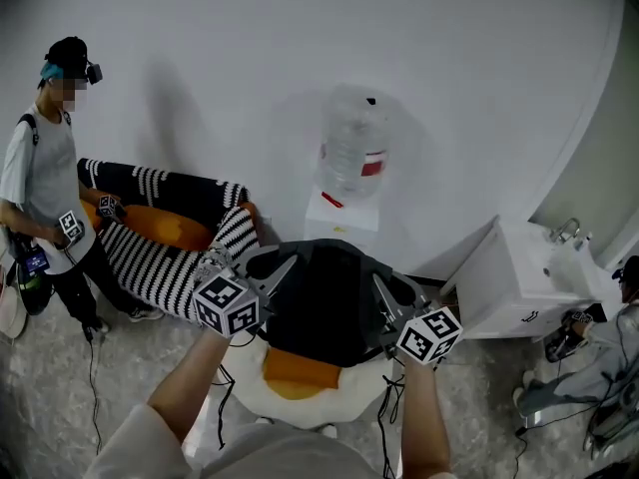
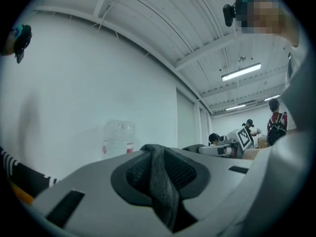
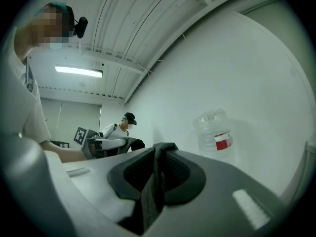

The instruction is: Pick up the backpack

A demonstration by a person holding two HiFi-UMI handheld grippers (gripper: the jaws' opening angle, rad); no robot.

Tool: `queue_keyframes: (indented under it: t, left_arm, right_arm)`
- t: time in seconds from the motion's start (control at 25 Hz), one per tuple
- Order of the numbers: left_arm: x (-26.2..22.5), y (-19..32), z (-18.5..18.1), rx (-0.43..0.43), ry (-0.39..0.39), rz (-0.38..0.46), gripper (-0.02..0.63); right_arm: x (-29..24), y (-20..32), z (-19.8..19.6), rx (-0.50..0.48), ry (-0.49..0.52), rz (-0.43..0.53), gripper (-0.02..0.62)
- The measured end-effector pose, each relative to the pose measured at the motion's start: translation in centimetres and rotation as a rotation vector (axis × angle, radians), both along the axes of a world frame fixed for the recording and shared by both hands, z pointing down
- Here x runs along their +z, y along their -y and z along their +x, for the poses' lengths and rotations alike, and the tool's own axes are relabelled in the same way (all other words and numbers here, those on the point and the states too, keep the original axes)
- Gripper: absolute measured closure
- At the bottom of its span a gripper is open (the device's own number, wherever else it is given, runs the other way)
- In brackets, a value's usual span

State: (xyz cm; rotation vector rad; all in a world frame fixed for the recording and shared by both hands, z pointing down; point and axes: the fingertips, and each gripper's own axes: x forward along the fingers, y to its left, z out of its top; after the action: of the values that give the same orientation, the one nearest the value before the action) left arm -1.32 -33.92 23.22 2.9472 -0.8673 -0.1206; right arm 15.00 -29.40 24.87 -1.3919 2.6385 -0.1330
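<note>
While pointing level toward the wall (image 1: 250,48), clamps the left gripper (image 1: 283,267) on a grey strap (image 2: 161,181) of the black backpack (image 1: 329,307), jaws almost together, pads pressed on the webbing from both sides. Does likewise with the right gripper (image 1: 382,292): jaws drawn in on a dark strap (image 3: 152,191) running up between the pads and folded over their top edge. Holds the backpack between the two grippers, straight ahead of the person's forearms, over a white cushion (image 1: 349,397) with an orange centre on the floor (image 1: 120,367). Cannot tell contact or gap between the backpack's underside and that cushion.

Behind the backpack to the left, shows a striped sofa (image 1: 165,272) in black and white with an orange pad (image 1: 160,226) on its seat. Just right of the sofa, against the wall, shows a large clear water bottle (image 1: 351,153) with a red label, upright on a white stand (image 1: 341,220). Further right, shows a white cabinet (image 1: 504,287), apart from the stand.

At the left edge, shows a standing person (image 1: 45,183) in a light shirt, wearing a head camera and holding a marker cube (image 1: 70,228) at waist height. At the right edge, shows part of a second person (image 1: 604,367), low near the floor.
</note>
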Motion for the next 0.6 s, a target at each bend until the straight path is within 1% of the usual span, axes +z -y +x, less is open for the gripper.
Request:
queue_keyframes:
  t: [0.6]
  left_arm:
    - [0.15,0.69,-0.3,0.001,-0.017,-0.002,0.54]
  right_arm:
    - [0.08,0.64,-0.27,0.009,-0.012,0.009,0.548]
